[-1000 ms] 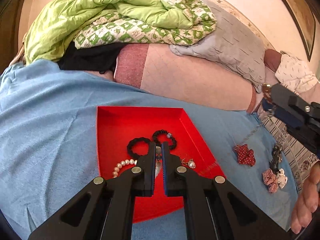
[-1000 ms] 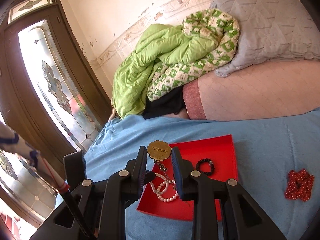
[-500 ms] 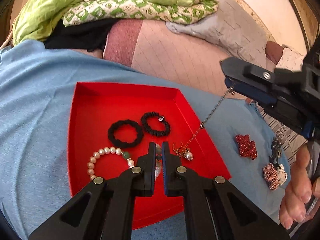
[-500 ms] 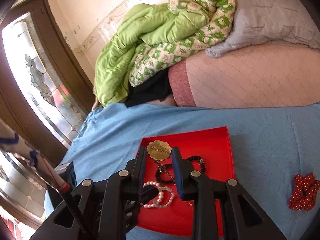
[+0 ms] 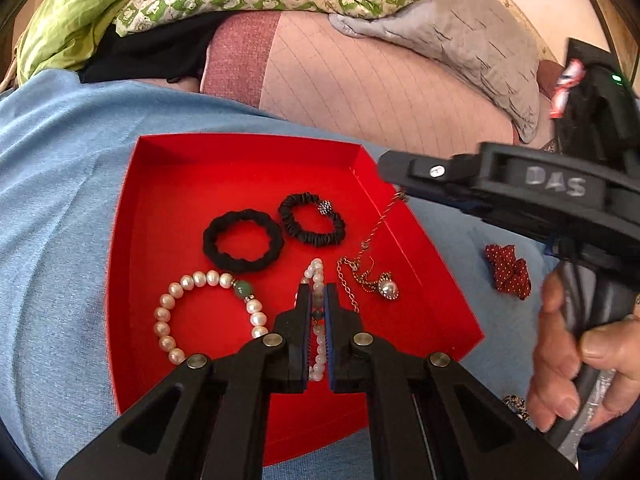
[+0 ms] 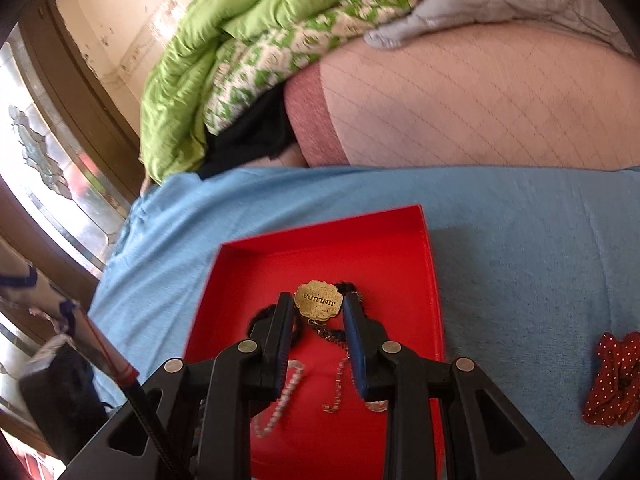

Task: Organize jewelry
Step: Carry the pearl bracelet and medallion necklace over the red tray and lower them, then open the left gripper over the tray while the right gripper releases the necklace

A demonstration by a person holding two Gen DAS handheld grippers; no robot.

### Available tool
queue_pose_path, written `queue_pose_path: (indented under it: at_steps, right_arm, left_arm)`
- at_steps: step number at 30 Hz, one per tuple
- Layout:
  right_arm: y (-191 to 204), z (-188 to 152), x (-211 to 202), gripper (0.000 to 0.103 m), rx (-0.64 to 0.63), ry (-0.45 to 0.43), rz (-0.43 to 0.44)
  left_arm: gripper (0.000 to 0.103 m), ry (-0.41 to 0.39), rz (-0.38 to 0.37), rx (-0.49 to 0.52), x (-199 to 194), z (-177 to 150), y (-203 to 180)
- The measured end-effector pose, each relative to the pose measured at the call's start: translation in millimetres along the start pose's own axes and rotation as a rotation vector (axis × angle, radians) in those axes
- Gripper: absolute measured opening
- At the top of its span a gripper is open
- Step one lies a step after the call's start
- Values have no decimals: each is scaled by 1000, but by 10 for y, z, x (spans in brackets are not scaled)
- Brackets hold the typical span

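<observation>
— Left gripper [image 5: 318, 296]? 
— Clamped on pearl strand [image 5: 318, 280], lower centre, over red tray [image 5: 240, 160].
— Right gripper [image 6: 316, 312]? 
— Pinching brass tag [image 6: 319, 299] of chain necklace [image 5: 366, 276], centre frame.

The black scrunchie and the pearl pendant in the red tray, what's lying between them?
In the left wrist view, a second pearl bracelet lies between the black scrunchie and the pearl pendant, running back between the left gripper's fingers.
</observation>
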State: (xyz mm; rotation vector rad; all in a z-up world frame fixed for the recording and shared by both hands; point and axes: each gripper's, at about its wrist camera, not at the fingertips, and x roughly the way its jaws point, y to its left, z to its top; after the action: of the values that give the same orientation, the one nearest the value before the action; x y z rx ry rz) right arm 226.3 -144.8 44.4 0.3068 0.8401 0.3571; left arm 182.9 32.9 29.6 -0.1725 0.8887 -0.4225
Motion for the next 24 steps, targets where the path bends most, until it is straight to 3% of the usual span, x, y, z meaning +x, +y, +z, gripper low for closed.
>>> queue_pose_path:
  at_steps: [24]
  right_arm:
    - [-291,-65,487,27,22,127,-139]
  left_arm:
    - [5,39,4,12,156,-93,-48]
